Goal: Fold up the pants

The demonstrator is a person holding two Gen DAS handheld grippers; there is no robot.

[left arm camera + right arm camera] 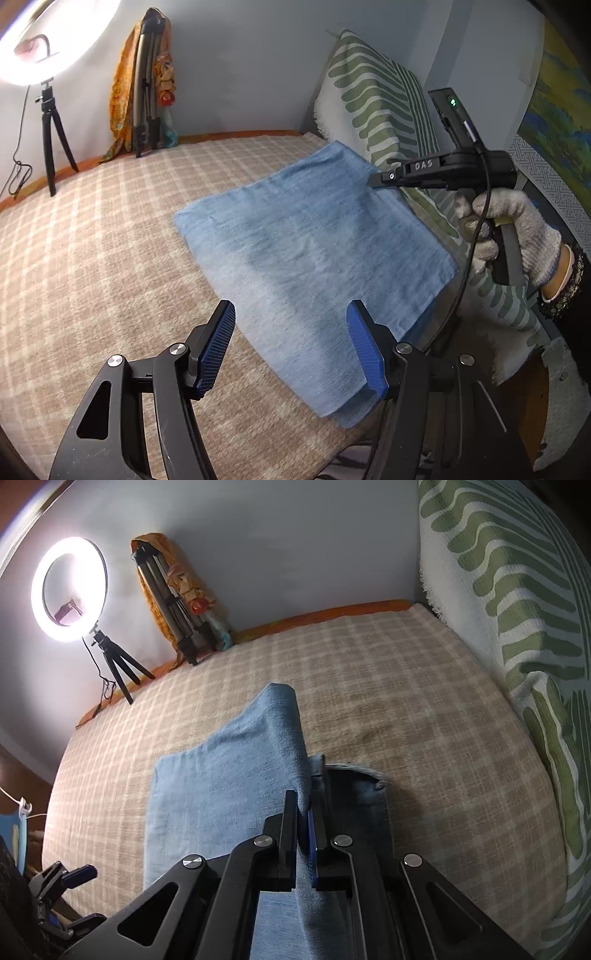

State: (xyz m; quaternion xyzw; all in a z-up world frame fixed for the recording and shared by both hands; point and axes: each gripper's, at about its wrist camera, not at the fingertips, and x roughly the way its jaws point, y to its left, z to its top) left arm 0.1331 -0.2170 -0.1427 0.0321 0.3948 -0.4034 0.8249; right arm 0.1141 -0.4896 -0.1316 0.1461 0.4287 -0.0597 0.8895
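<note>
Blue denim folded pants (306, 243) lie on the beige checked bed (92, 258). Right tool (303, 812) pinches a raised pants fold; left tool (291, 347) hovers wide apart above them.

Home bedroom, used as a recording spot: bed with beige plaid woven blanket (388, 709), green-and-white leaf-print cushion (517, 602) against pale blue wall, lit white ring light on small black tripod (70, 590), folded metal tripod draped in orange cloth (146, 85).

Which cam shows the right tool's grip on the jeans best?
Right wrist view. The right tool is seen shut on a raised fold of the blue jeans, with cloth pinched between its fingers. The left wrist view shows that tool only side-on at the jeans' far edge, so the contact itself is hard to make out.
</note>
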